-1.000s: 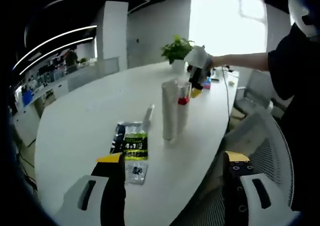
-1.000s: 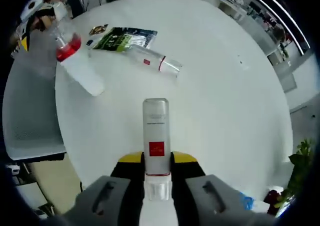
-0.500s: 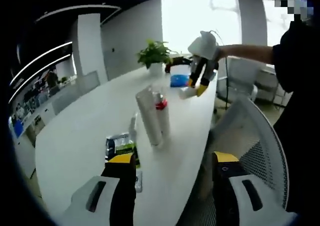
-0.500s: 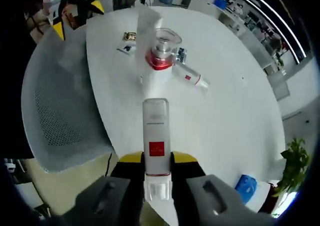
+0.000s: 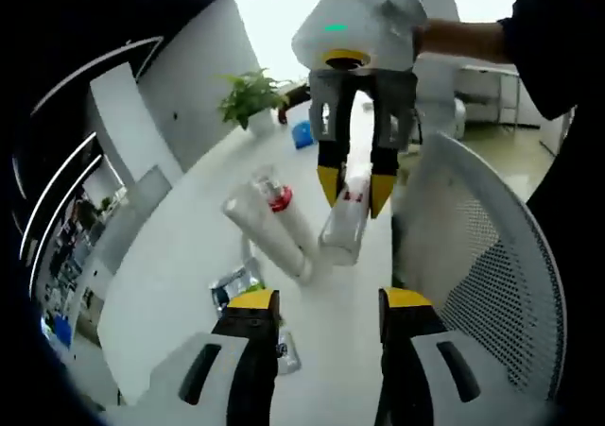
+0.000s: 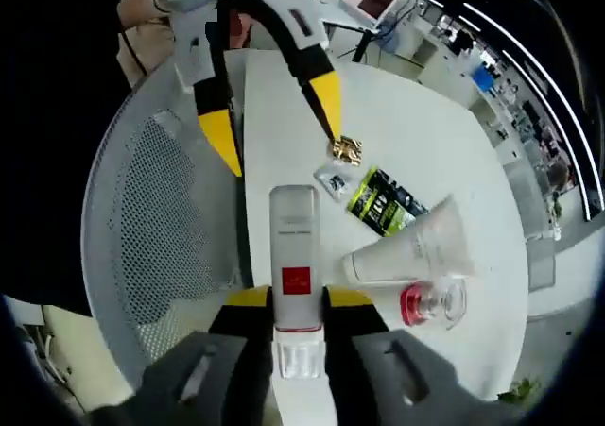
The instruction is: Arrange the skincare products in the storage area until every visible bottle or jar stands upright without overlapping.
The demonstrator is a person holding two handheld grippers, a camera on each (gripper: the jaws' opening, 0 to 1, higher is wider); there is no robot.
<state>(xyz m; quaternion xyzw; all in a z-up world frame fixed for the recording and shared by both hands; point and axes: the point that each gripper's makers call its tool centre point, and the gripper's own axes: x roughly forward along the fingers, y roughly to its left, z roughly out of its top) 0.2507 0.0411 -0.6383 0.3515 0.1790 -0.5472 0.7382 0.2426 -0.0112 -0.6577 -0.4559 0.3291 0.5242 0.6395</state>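
White oval table (image 5: 180,265) in an open office held the products; a mesh chair (image 5: 492,256) stood at its edge.

My right gripper (image 6: 299,298) was clamped on a clear bottle with a red label (image 6: 295,256), held over the table edge beside the chair; in the left gripper view that same bottle (image 5: 345,223) hung between the yellow-tipped jaws, above the table. My left gripper (image 5: 321,303) was released, jaws apart with nothing between them. Just beside the held bottle, a white tube (image 5: 263,230) and a red-collared bottle (image 5: 282,204) stood touching on the table. A green-and-black sachet (image 6: 380,202) lay flat near them, with a small gold packet (image 6: 346,148) close by. A potted plant (image 5: 248,100) sat at the far end.
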